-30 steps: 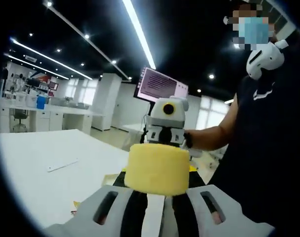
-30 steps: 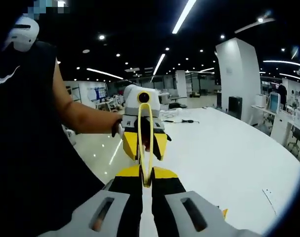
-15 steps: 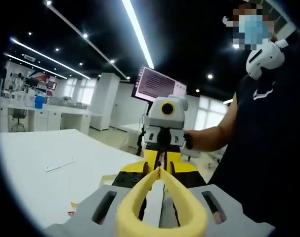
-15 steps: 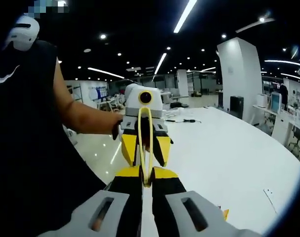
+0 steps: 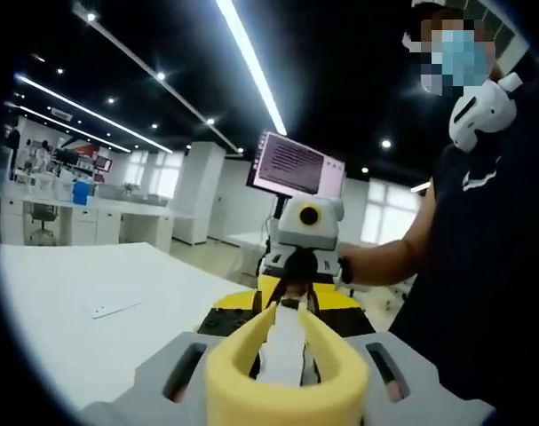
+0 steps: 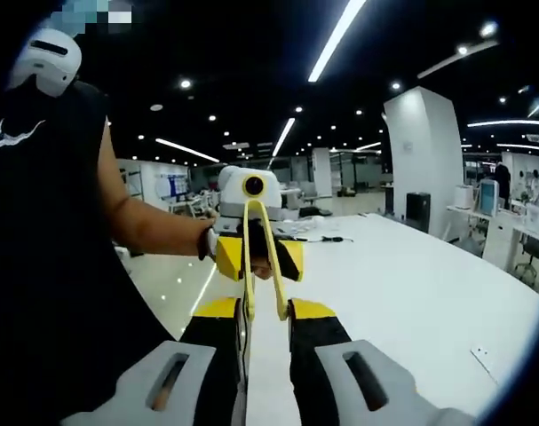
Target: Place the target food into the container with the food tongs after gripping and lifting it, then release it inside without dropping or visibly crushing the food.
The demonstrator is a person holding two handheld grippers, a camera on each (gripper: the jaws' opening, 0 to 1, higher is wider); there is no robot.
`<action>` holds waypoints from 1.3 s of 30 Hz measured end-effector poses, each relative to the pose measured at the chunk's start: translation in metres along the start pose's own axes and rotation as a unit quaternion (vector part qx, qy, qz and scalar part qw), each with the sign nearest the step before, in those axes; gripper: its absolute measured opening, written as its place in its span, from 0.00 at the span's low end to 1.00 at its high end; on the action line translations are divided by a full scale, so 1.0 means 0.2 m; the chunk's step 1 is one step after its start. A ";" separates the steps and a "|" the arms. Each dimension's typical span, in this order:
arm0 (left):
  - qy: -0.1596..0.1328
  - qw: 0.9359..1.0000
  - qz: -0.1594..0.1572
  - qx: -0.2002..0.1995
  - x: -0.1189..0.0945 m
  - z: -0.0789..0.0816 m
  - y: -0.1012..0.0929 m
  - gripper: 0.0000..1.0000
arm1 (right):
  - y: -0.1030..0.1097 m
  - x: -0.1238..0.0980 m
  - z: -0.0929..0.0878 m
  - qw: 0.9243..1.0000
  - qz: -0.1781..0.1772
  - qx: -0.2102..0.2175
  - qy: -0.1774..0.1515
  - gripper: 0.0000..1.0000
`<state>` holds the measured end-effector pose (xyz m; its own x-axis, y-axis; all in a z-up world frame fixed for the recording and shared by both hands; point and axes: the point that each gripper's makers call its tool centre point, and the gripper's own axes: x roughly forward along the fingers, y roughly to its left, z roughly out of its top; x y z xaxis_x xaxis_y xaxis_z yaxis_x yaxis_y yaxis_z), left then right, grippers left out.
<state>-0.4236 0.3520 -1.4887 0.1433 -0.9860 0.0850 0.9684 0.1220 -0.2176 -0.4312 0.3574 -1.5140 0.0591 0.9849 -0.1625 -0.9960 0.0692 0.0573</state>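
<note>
Preparation of the food tongs (image 5: 287, 386) is judged to be the step in hand: no food is gripped between them, so the lifting and placing are yet to be done.

In the left gripper view the broad yellow loop of the tongs is seen at 6 o'clock, close to the lens, narrowing toward the gripper opposite. In the right gripper view the two thin yellow arms are seen rising from 6 o'clock toward the centre. There they are clamped between the slightly parted jaws of the right gripper (image 6: 265, 309), each arm against an inner face.

The far end of the tongs is reached at the left gripper (image 6: 258, 259), whose yellow-tipped jaws are seen spread to either side of it. Whether they touch it cannot be told. A white table (image 6: 411, 293) is seen at 4 o'clock.

For the next move, a firm single hold on the tongs is called for. Both hands are then to be tilted down toward the table, so that the tips can be brought around the food gently.
</note>
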 end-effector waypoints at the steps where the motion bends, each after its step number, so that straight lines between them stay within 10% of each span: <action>1: -0.001 1.000 -0.001 0.000 0.00 0.00 0.00 0.18 | 0.01 0.00 0.01 1.000 0.002 0.002 -0.002 0.21; 13: -0.001 1.000 -0.021 -0.008 0.03 0.03 -0.06 0.15 | 0.05 0.00 0.03 1.000 0.004 0.015 -0.013 0.03; 39: 0.003 0.999 -0.031 -0.013 0.02 0.06 -0.10 0.14 | 0.07 -0.03 0.15 0.999 0.009 0.009 -0.039 0.01</action>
<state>-0.4400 0.3464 -1.4721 0.0818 -0.9923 0.0930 0.9696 0.0576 -0.2376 -0.4435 0.3571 -1.4835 0.0476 0.9953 -0.0838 -0.9955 0.0542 0.0782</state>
